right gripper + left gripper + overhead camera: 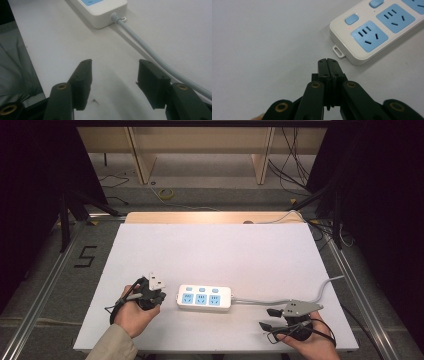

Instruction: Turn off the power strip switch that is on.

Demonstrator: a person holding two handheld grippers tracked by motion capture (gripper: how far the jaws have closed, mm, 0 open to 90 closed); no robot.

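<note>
A white power strip (204,298) with three blue sockets and three blue switches lies near the front middle of the white table (215,250). Its grey cable (300,298) runs off to the right. My left gripper (160,296) rests just left of the strip, jaws shut with nothing between them. In the left gripper view the closed tips (328,60) sit a short way from the power strip's (374,30) end tab. My right gripper (267,318) lies at the front right, open and empty. The right gripper view has the cable (150,52) passing beside the right finger (150,80).
A wooden board (215,216) borders the table's far edge. Metal rails (40,290) run along both sides on the floor, with a "5" mark (85,256) at the left. Wooden shelf legs (142,160) and loose cables (295,160) lie behind.
</note>
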